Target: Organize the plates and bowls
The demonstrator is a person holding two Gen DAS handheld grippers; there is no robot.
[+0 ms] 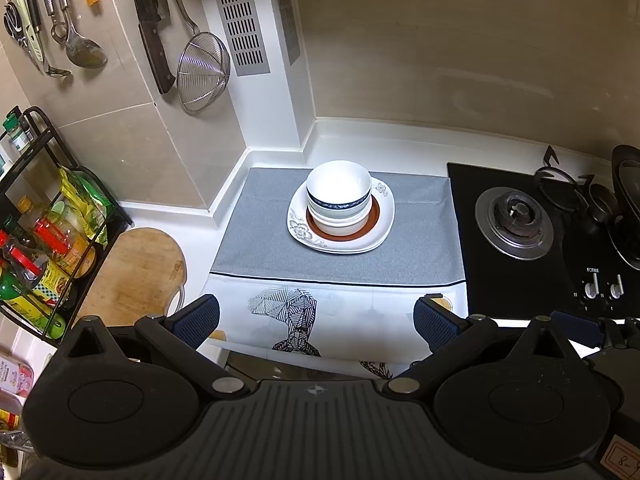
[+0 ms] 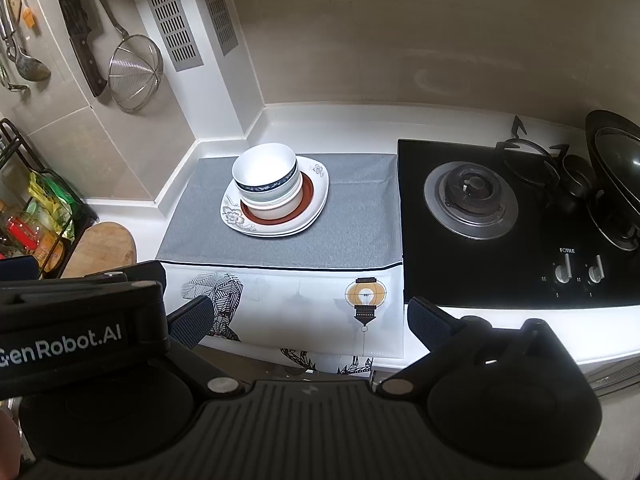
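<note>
— Where are the dishes?

— All in one stack (image 1: 340, 210) (image 2: 274, 196) on the grey part of the cloth (image 1: 260, 248) (image 2: 352, 236) that covers my worktop (image 1: 380, 140) (image 2: 340, 120). At the bottom lie the white floral plates (image 1: 304, 232) (image 2: 234, 216), on them a plate with a red-brown rim (image 1: 374, 220) (image 2: 306, 196), and nested on that the bowls, the top bowl (image 1: 338, 182) (image 2: 264, 164) white with a dark blue band.

— What's around it?

— To its right the black gas hob (image 1: 516, 216) (image 2: 472, 200), with a dark wok (image 1: 628, 200) (image 2: 616, 172) at the far edge. To its left a wooden cutting board (image 1: 132, 272) (image 2: 100, 244) and a black rack of bottles (image 1: 44, 240) (image 2: 36, 208). A strainer (image 1: 202, 72) (image 2: 134, 74) and a cleaver (image 1: 152, 24) (image 2: 80, 28) hang on the wall.

— And your claws?

— My left claw (image 1: 316, 320) is spread wide and holds nothing; it hangs over the front edge of the cloth, well apart from the stack. My right claw (image 2: 310, 320) is equally wide, empty too, just beside the left one, whose body shows at the left of my right view.
</note>
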